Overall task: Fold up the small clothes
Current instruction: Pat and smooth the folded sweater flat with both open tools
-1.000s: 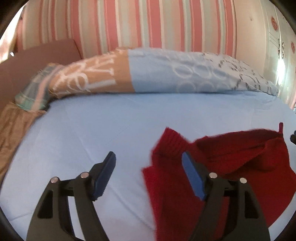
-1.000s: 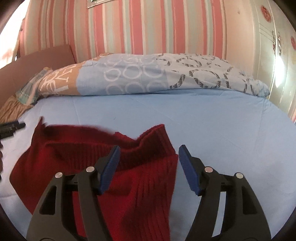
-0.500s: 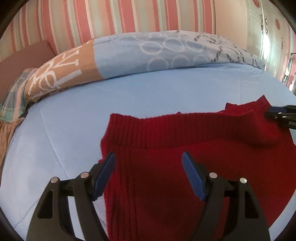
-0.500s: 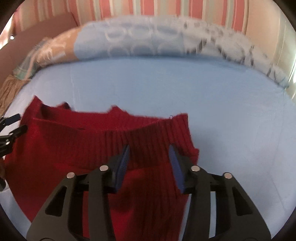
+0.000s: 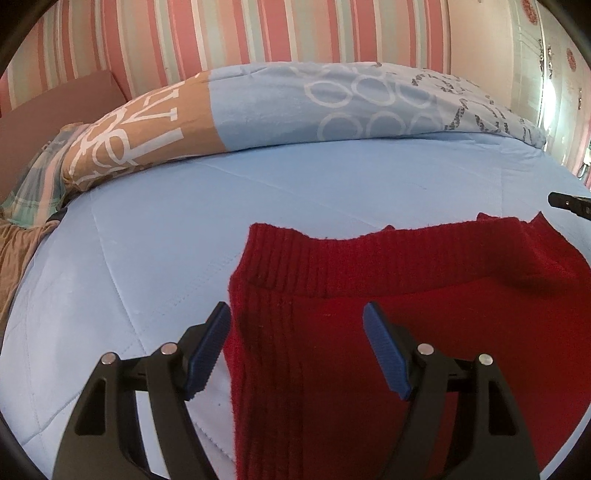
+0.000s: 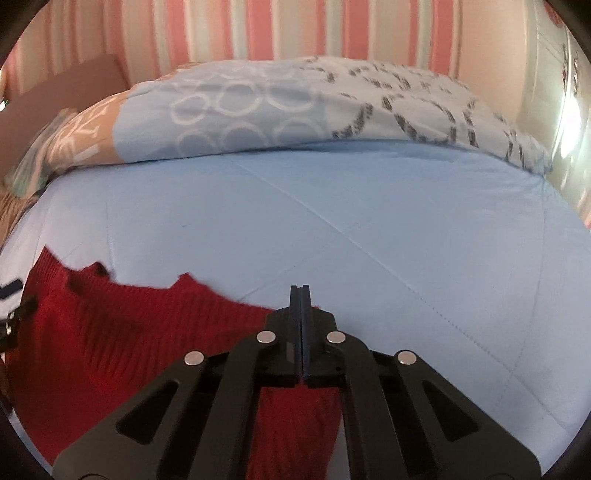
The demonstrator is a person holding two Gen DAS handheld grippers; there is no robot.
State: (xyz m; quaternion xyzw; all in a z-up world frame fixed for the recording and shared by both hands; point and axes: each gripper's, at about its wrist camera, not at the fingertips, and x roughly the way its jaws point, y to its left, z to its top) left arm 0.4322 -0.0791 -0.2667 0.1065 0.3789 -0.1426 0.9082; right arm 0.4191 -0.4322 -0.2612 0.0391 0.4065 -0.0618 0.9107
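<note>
Pink, white and pale green striped wallpaper [image 5: 229, 33] backs a bed covered by a light blue quilted sheet [image 5: 155, 236]. From the left wrist view, a rolled duvet [image 5: 332, 107], blue with white rings and a tan end bearing white letters, lies along the far side of the bed. A red knitted garment [image 5: 406, 295] is spread on the sheet on the near right, its ribbed hem turned toward the duvet. The left gripper [image 5: 297, 350] hangs over the garment's left edge with its jaws wide apart; its blue pads [image 5: 384, 354] press on nothing, one standing over bare sheet, the other over red knit. At the far right edge a dark tip of the other tool [image 5: 570, 204] pokes in just beyond the garment's far corner.

Seen from the right wrist, the same striped wall [image 6: 295, 26] and duvet [image 6: 295, 110] sit behind the blue sheet [image 6: 406, 229]. The red garment [image 6: 122, 332] fills the lower left, somewhat blurred. The right gripper [image 6: 300, 295] has its jaws pressed together at the garment's right-hand far edge; red knit shows beside and under the fingers, but whether fabric is pinched between the pads I cannot tell.
</note>
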